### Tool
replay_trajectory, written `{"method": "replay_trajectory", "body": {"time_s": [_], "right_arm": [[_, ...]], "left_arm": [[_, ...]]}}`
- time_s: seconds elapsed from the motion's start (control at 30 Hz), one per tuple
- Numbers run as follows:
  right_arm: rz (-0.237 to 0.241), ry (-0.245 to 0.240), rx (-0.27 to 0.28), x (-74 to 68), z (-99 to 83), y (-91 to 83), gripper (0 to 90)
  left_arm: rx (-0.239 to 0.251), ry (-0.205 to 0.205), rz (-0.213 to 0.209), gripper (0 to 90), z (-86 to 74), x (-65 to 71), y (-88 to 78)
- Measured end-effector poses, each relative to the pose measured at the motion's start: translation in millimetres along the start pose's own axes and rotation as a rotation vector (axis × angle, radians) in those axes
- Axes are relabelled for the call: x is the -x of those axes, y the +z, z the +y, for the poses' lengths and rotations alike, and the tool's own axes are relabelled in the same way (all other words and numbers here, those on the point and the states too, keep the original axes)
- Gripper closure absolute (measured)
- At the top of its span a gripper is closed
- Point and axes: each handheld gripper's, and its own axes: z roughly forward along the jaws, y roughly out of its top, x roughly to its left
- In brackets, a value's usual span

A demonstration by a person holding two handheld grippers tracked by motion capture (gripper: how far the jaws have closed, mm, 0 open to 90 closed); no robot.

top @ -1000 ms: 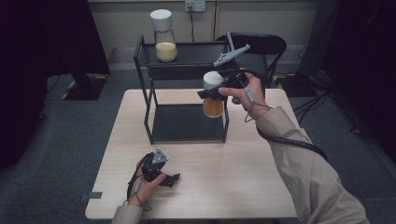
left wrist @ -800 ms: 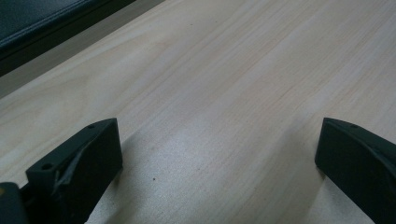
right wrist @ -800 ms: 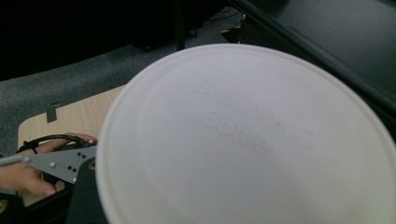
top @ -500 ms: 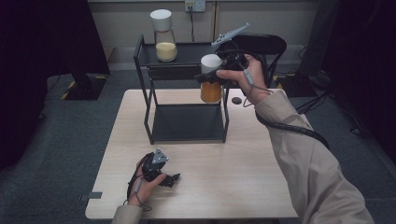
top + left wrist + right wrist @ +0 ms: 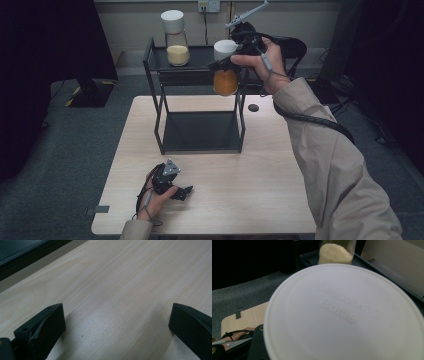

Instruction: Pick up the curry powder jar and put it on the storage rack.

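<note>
The right tongs (image 5: pixel 226 59) are clamped on the neck of a clear glass jar with a white round lid and orange filling (image 5: pixel 224 75), just beneath the lid. The jar hangs upright in the air at the front right corner of a black metal two-tier rack (image 5: pixel 200 131), level with the rack's upper shelf and clear of it; whether the jar touches the corner post cannot be told. In the right gripper view the white lid (image 5: pixel 344 315) sits directly ahead of the camera, with faint raised lettering on its top.

The left tongs (image 5: pixel 186 192) stand wide apart and grip nothing. They rest low on the pale wooden surface (image 5: pixel 260 190) near its front left edge, and the left gripper view shows bare wood grain (image 5: pixel 117 290) between the two black jaws.

On the rack's upper shelf, at its left end, stands a second clear glass jar with a white lid and pale yellow filling (image 5: pixel 175 42), well apart from the held jar. The rack's lower shelf holds nothing. A small dark disc (image 5: pixel 253 107) lies on the surface just right of the rack.
</note>
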Motion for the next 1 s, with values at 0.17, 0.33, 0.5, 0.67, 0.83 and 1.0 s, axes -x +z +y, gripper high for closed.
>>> {"method": "replay_trajectory", "body": {"time_s": [0.17,0.33,0.5,0.67,0.83,1.0], "right_arm": [[-0.008,0.005,0.002,3.3,12.7,-4.9,36.1],[-0.02,0.006,0.009,6.5,25.8,-5.6,36.1],[-0.034,0.012,0.016,11.8,37.3,-1.0,36.1],[-0.049,0.025,0.022,19.0,47.7,5.8,36.1],[-0.072,0.03,0.023,27.0,58.8,14.1,36.1],[-0.09,0.037,0.012,34.3,66.4,27.5,36.1]], "left_arm": [[0.0,0.0,0.0,0.1,0.0,0.0,0.0],[-0.003,0.002,-0.001,0.1,0.4,-0.2,-0.1],[-0.003,0.0,-0.002,0.0,0.3,-0.2,-0.1],[-0.003,0.0,-0.002,0.1,0.4,-0.4,-0.1],[-0.002,0.0,-0.002,0.0,0.3,-0.3,-0.1],[-0.004,0.0,-0.002,0.1,0.5,-0.3,-0.2]]}}
